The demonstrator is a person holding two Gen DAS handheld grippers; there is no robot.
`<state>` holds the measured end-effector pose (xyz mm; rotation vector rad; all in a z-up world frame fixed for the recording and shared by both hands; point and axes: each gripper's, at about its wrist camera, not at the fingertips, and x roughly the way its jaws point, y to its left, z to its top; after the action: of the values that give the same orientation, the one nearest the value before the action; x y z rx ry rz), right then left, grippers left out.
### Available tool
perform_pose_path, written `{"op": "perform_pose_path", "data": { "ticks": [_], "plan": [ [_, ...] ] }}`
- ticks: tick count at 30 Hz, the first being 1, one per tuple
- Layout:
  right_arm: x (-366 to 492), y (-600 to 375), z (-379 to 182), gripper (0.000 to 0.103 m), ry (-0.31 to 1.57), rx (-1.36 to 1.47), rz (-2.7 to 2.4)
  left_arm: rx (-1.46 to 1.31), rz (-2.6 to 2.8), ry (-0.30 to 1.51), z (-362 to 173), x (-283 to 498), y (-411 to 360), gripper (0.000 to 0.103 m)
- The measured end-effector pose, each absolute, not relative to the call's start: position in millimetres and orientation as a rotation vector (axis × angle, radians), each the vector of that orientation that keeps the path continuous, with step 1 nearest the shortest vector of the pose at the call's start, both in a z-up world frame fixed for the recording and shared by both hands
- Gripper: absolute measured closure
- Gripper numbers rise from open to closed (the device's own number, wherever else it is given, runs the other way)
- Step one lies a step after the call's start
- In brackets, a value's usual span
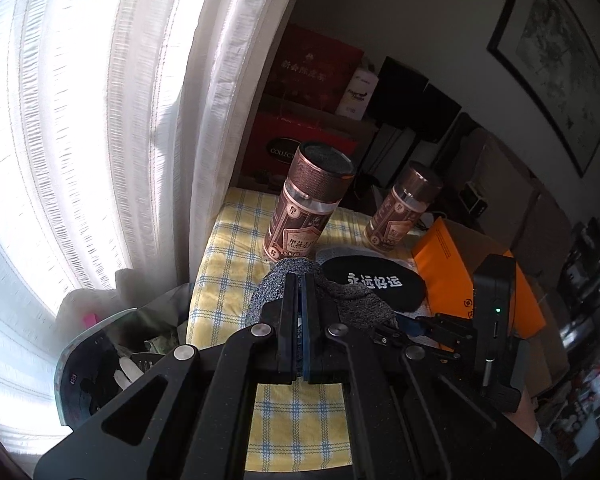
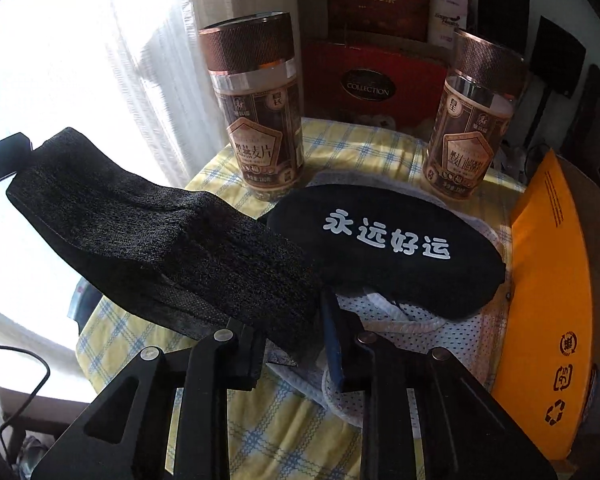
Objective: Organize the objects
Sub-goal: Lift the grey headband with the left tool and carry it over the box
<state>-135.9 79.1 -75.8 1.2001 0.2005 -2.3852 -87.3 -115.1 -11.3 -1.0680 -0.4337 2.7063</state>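
Left tool (image 1: 302, 300): jaws drawn fully together, pinching one end of a grey knitted sock (image 1: 296, 280); the cloth is seen bunched around the finger ends in the left wrist view.

Right tool (image 2: 296, 344): jaws narrow, closed down on the sock's (image 2: 160, 248) other end. The cloth is seen entering the gap and lying against the left pad; contact with the right blue pad cannot be confirmed.

The sock is held clear of the tabletop (image 2: 268, 432), stretched between the two tools. Its long axis runs from the right tool up and away to the left in the right wrist view, toward the bright curtain (image 1: 100, 120).

Beyond the sock, a black eye mask (image 2: 388, 248) with white characters is laid flat on a white dotted cloth (image 2: 420, 336). Two brown-capped jars (image 2: 256, 120) stand upright further back, well apart from each other. An orange box (image 2: 548, 300) is set at the right edge.

Judgement: the sock is shared by both hands, so the coming move, likely a fold or a placement, turns on the two ends being brought together along that axis. The mask lies just beside the right tool.
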Motion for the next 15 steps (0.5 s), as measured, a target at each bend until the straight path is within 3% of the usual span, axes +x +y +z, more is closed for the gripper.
{"op": "perform_pose_path", "data": {
  "ticks": [15],
  "plan": [
    [-131.4, 134.4, 23.2, 0.085, 0.058, 0.926, -2.620, -0.910, 2.623, -0.348, 49.8, -82.4, -61.0, 0.102]
  ]
}}
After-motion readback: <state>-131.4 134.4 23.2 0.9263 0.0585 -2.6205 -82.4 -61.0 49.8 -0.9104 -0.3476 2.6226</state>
